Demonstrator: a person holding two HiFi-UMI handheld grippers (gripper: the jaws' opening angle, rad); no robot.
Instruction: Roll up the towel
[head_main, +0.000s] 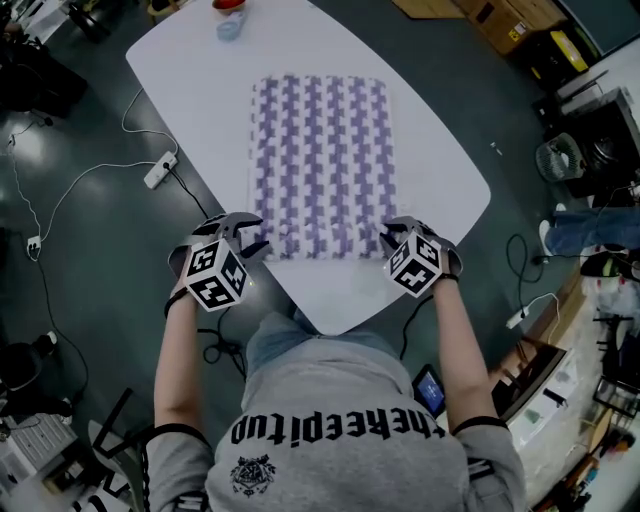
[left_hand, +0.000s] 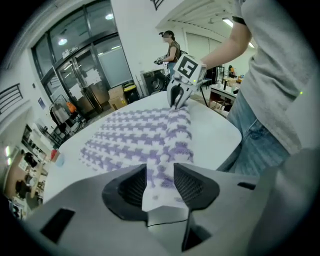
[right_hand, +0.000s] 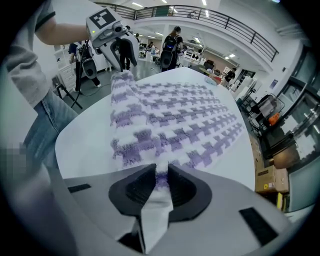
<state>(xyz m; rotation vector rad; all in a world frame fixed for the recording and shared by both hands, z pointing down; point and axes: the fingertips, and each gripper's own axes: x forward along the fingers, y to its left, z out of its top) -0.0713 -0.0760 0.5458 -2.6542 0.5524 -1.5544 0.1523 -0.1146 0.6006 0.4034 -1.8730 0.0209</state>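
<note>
the towel (head_main: 320, 160) lay flat on the white bench (head_main: 200, 90), its purple and white check facing up. its long axis ran straight away from you, down the length of the bench, and its near short edge sat close to the bench's near end, right in front of you.

you had a gripper at each near corner. your left gripper (head_main: 250, 240) pointed steeply down at the near left corner. in the left gripper view its jaws stood well apart with the towel's corner (left_hand: 161, 182) lying loose in the gap, the pads not pressed on the cloth. your right gripper (head_main: 392, 236) was at the near right corner. in the right gripper view its jaws were narrow and pinched on the towel's edge (right_hand: 161, 180), with a fold of white cloth hanging down behind the pads.

between the two grippers the near edge was lifted and bunched slightly, while the rest of the towel stayed spread out towards the far end.
</note>
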